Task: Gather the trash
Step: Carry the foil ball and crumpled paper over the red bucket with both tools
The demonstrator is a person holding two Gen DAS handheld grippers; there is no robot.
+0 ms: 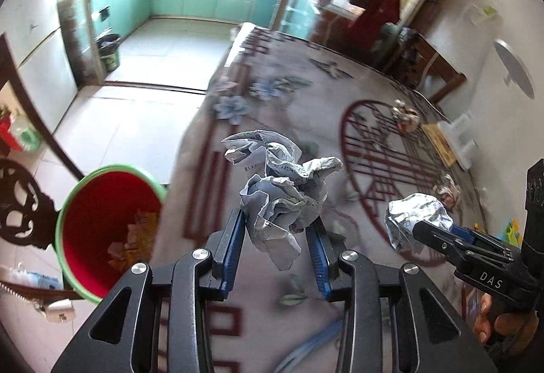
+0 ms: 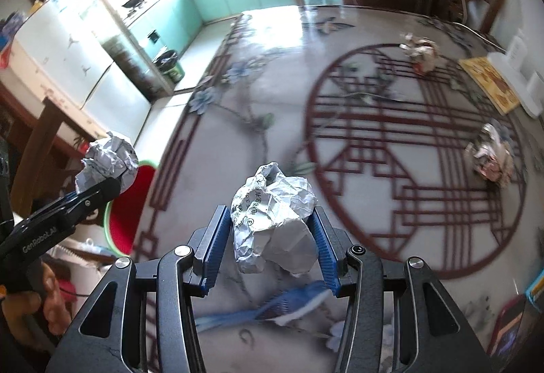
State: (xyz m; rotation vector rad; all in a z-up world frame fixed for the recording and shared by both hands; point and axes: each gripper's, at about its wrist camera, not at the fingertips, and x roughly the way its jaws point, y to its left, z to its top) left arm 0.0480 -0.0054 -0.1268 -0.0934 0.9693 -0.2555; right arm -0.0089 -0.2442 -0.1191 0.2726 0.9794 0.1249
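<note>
A crumpled white printed paper wad [image 1: 278,193] is clamped in the left gripper [image 1: 277,237], near the red green-rimmed bin [image 1: 102,223] at the left table edge. A second crumpled white paper ball [image 2: 275,220] is clamped in the right gripper [image 2: 272,247]. Scraps already lie in the bin; two coloured paper wads [image 2: 421,53] [image 2: 493,155] are left far right on the glossy patterned tabletop [image 2: 272,84]. Nothing blocks the bin.

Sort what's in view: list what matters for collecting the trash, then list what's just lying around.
For the job:
left gripper, holding a paper ball
right gripper, holding a second paper ball
red bin
two colourful wads on the table

Lying about:
yellow booklet
white holder
blue brush
</note>
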